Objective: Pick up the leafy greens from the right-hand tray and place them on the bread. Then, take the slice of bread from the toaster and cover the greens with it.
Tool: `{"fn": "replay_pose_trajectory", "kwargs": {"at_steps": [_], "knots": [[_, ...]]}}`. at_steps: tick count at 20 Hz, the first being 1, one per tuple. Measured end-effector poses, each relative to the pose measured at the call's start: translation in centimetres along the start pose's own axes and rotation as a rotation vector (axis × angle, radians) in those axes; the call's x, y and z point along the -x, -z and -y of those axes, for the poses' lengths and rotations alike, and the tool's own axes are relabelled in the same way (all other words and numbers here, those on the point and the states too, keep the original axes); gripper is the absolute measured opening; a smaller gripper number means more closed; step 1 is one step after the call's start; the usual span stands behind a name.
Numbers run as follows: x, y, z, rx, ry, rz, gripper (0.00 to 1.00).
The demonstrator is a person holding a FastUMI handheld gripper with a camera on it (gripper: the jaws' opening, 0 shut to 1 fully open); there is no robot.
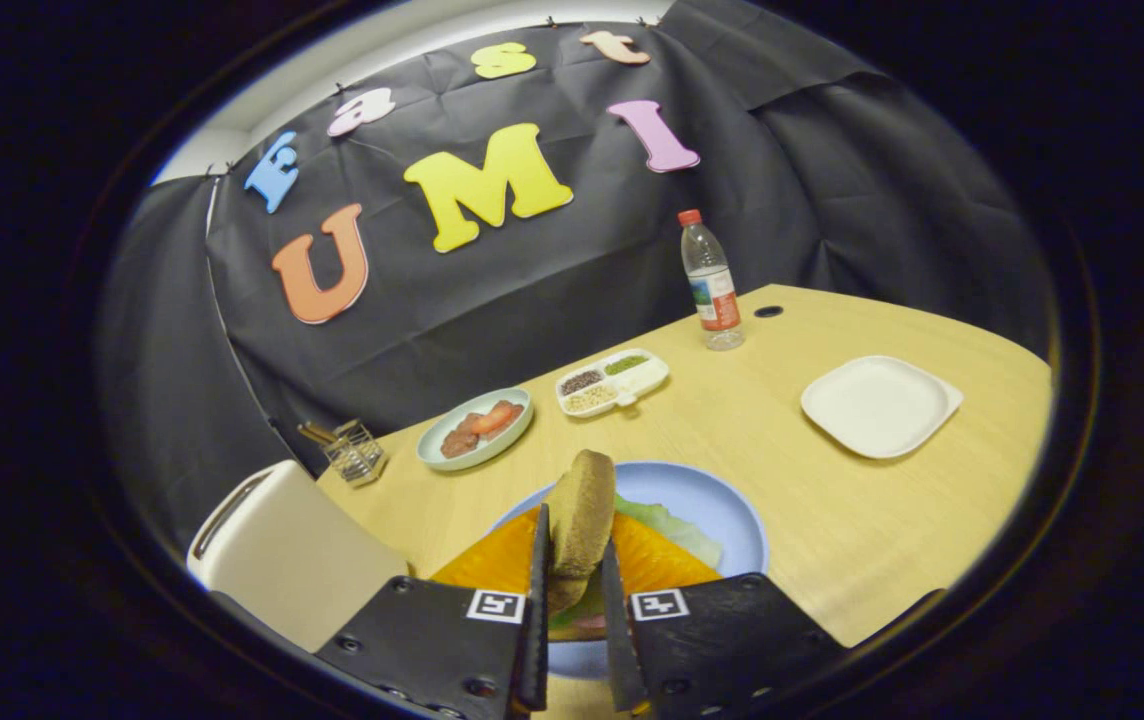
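Both black fingers (pixel 538 570) of the gripper (pixel 572 590) clamp a brown bread slice (pixel 580 520) edge-up over the round blue plate (pixel 722 500), seemingly just above pale green leafy greens (pixel 667 527).

Gripper (pixel 572 590) fingers clamp bread slice (pixel 580 525) edge-on above greens (pixel 667 528), blue plate (pixel 722 510).

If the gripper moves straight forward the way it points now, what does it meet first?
Probably the blue plate with its greens, just beyond the fingers, which are shut on the bread slice. Farther on stands the divided tray. Depth is unclear.
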State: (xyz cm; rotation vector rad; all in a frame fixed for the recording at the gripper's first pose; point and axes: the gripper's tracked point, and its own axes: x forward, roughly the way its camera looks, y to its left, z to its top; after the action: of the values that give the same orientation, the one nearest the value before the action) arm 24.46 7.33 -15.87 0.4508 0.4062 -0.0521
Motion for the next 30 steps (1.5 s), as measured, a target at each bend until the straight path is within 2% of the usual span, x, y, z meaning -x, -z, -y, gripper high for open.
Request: {"fn": "replay_pose_trajectory", "kwargs": {"at_steps": [3, 7, 9, 11, 12, 14, 15, 19, 21, 25, 30], "knots": [[-0.1, 0.1, 1.3, 0.001, 0.004, -0.012, 0.33], [0.2, -0.3, 3.3, -0.001, 0.037, -0.013, 0.51], [0.7, -0.8, 3.7, -0.007, 0.039, -0.006, 0.52], [1.7, -1.6, 4.0, 0.006, 0.041, 0.015, 0.58], [2.2, -2.3, 4.1, 0.021, 0.042, 0.035, 0.58], [3.7, -3.7, 4.3, 0.066, 0.044, 0.084, 0.71], [4.8, -4.4, 4.3, 0.096, 0.048, 0.111, 0.83], [10.1, -8.1, 4.2, 0.247, 0.062, 0.242, 0.94], [12.9, -9.0, 4.0, 0.294, 0.055, 0.275, 0.97], [19.0, -8.8, 3.7, 0.306, 0.025, 0.298, 0.96], [24.7, -5.6, 4.3, 0.297, 0.008, 0.295, 0.96]]}}
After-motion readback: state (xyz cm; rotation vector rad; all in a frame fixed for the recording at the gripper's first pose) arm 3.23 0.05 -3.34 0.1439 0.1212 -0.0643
